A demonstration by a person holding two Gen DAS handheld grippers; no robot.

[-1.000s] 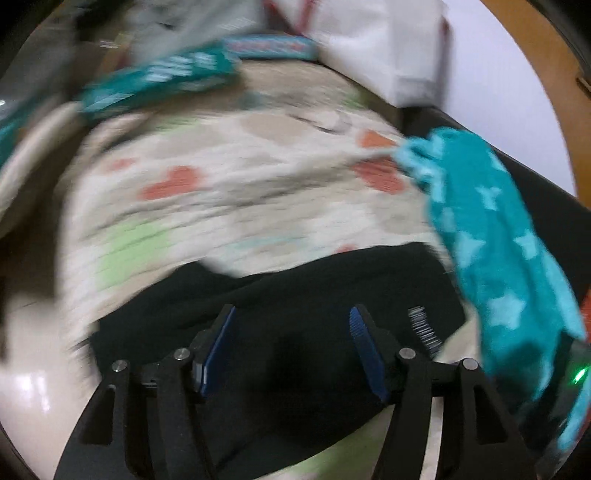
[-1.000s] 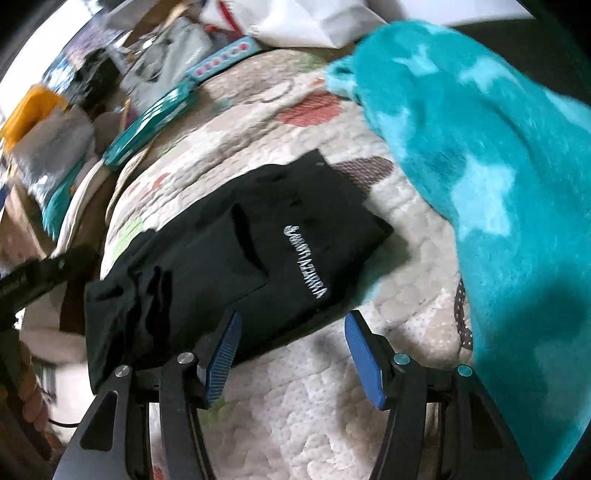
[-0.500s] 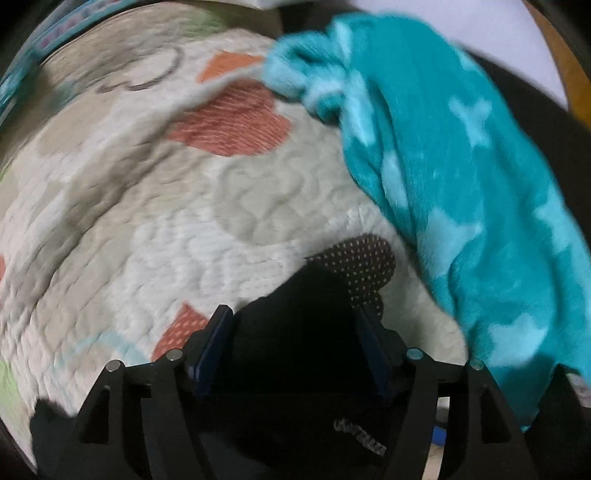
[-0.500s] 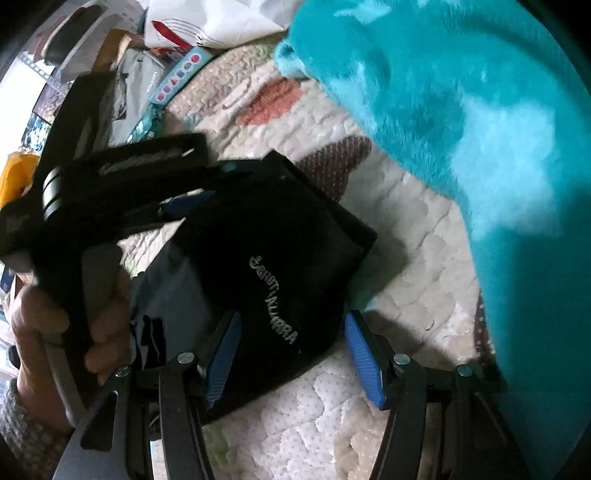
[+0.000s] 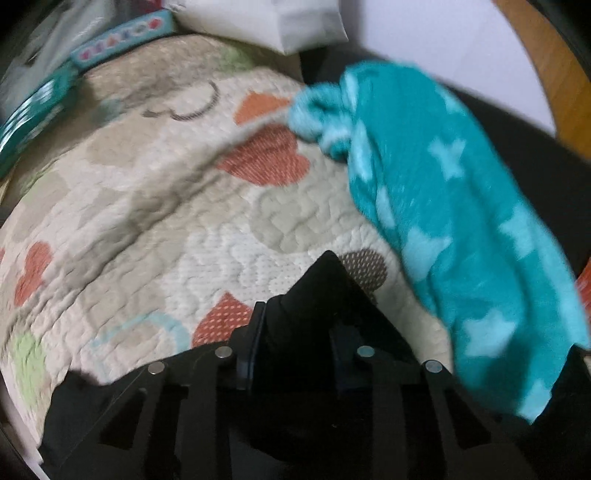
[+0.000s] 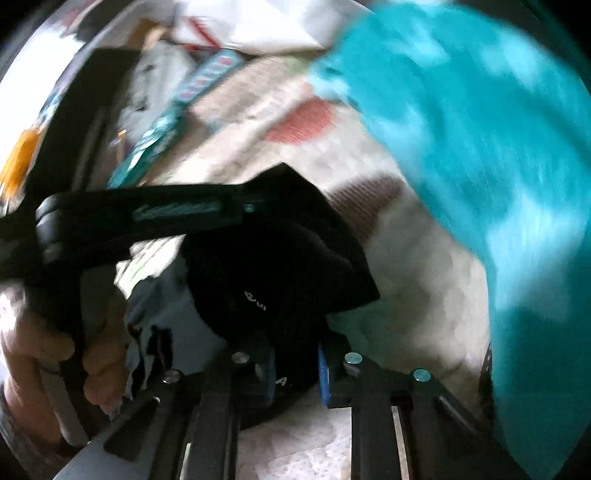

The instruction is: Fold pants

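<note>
The black pants (image 5: 325, 295) lie folded on a quilted bedspread (image 5: 155, 229) with heart patterns. My left gripper (image 5: 295, 332) is shut on a far corner of the pants; the corner sticks out past the fingers. In the right wrist view the black pants (image 6: 280, 266) carry white lettering. My right gripper (image 6: 295, 365) is shut on the near edge of the pants. The left gripper tool (image 6: 147, 218), held by a hand, reaches in from the left over the pants.
A teal blanket with pale stars (image 5: 461, 221) is heaped on the right, and it fills the right of the right wrist view (image 6: 498, 147). Teal boxes (image 5: 118, 48) and a white bag (image 5: 266, 22) lie at the far edge of the bed.
Both grippers were open a second ago. The left one moved over to the pants' far corner and shut on it. The right one closed in and shut on the near edge.
</note>
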